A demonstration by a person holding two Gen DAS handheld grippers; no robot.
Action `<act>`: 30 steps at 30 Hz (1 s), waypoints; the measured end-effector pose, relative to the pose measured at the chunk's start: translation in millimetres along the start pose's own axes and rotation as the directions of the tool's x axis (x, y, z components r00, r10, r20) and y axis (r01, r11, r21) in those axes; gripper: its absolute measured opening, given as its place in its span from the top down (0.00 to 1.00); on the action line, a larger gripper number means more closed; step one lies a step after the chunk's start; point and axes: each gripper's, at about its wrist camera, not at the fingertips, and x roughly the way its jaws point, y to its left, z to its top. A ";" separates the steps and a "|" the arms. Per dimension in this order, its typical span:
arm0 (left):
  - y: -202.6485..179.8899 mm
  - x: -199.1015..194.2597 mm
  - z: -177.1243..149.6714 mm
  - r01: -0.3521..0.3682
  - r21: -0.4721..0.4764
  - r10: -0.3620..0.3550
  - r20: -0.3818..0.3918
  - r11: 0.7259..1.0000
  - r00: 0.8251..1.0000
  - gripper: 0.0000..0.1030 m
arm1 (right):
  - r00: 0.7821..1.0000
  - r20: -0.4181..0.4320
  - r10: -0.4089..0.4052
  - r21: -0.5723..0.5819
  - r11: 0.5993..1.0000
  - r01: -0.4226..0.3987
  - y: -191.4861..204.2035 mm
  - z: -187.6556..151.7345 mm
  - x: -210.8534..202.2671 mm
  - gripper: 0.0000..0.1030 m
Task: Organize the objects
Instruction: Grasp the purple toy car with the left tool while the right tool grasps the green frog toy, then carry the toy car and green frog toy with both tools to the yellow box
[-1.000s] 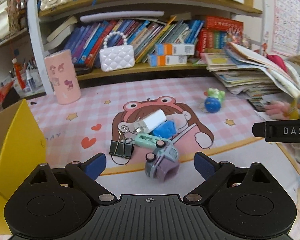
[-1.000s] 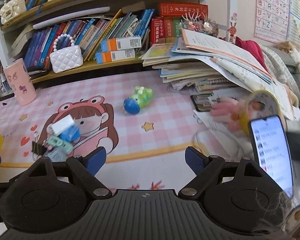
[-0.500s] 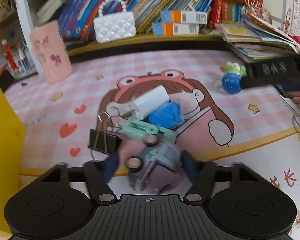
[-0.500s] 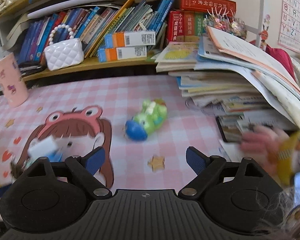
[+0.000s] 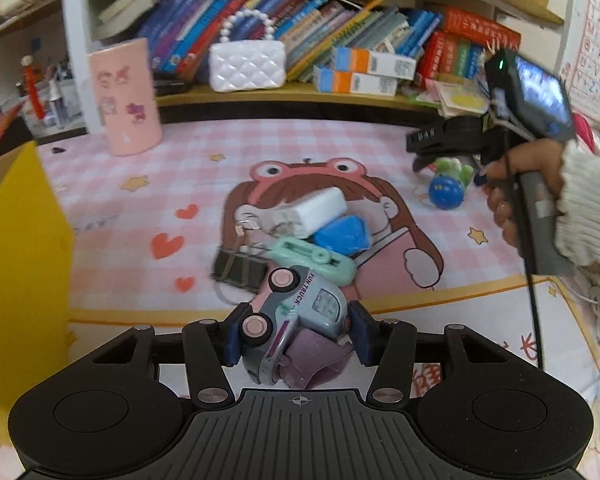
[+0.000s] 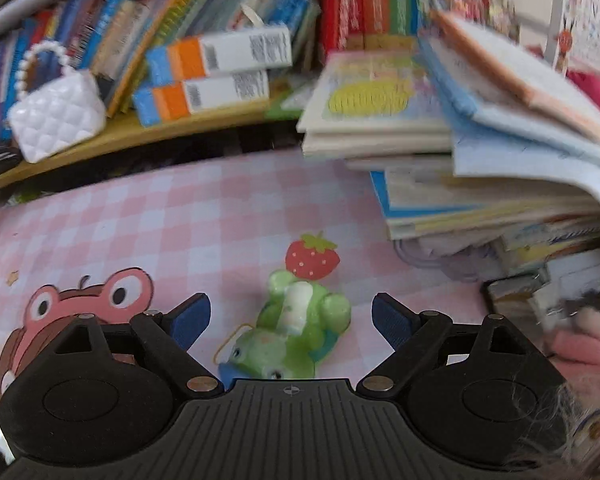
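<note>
- Pink checked play mat (image 5: 204,184) under cluttered bookshelves (image 5: 340,52), yellow box (image 5: 16,264) at the near left edge.
- Left gripper (image 5: 294,338) pinching the toy truck (image 5: 300,320) across its sides, truck tipped with wheels facing left.
- Just beyond the truck: black binder clip (image 5: 238,268), mint tool (image 5: 312,260), blue lump (image 5: 342,236) and white charger (image 5: 312,212), heaped together mid-mat.
- Right gripper (image 6: 290,320) spread wide, straddling the green frog toy (image 6: 296,332), pads (image 6: 190,320) apart from it on both sides.
- Best handled by lifting the truck straight up, clear of the clip's wire loops, before swinging left toward the box.
- Best to centre the frog between the pads, then squeeze low on its body.
</note>
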 end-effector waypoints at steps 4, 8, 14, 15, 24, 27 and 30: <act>15.8 -14.9 -2.2 -0.014 -0.040 0.014 0.005 0.999 1.000 0.52 | 1.000 -0.010 -0.014 0.004 1.000 0.014 -0.1 -3.1 6.0 0.49; 28.1 -24.6 -3.9 -0.013 -0.074 0.015 0.019 0.997 1.000 0.52 | 1.000 0.012 -0.022 -0.007 1.000 0.022 -1.0 -12.4 -3.5 0.55; 37.2 -35.3 -4.9 0.024 -0.079 -0.019 0.059 0.997 0.998 0.52 | 0.997 0.075 0.008 -0.018 1.000 -0.007 3.5 -36.2 -51.0 0.55; 38.7 -37.3 -4.7 0.031 -0.075 -0.026 0.067 0.997 0.997 0.52 | 0.996 0.081 0.023 -0.018 1.000 -0.022 4.8 -42.7 -61.4 0.55; 59.4 -65.3 -21.7 0.074 -0.056 -0.067 0.118 0.996 0.991 0.52 | 0.993 0.055 0.104 -0.020 0.994 -0.103 29.8 -122.2 -141.3 0.55; 70.9 -75.1 -32.6 0.085 -0.058 -0.078 0.119 0.995 0.990 0.52 | 0.993 0.031 0.112 -0.003 0.994 -0.112 40.0 -150.7 -163.3 0.55; 86.0 -84.9 -44.9 0.087 -0.069 -0.078 0.119 0.994 0.990 0.52 | 0.993 0.008 0.116 0.025 0.993 -0.116 50.2 -177.2 -181.6 0.55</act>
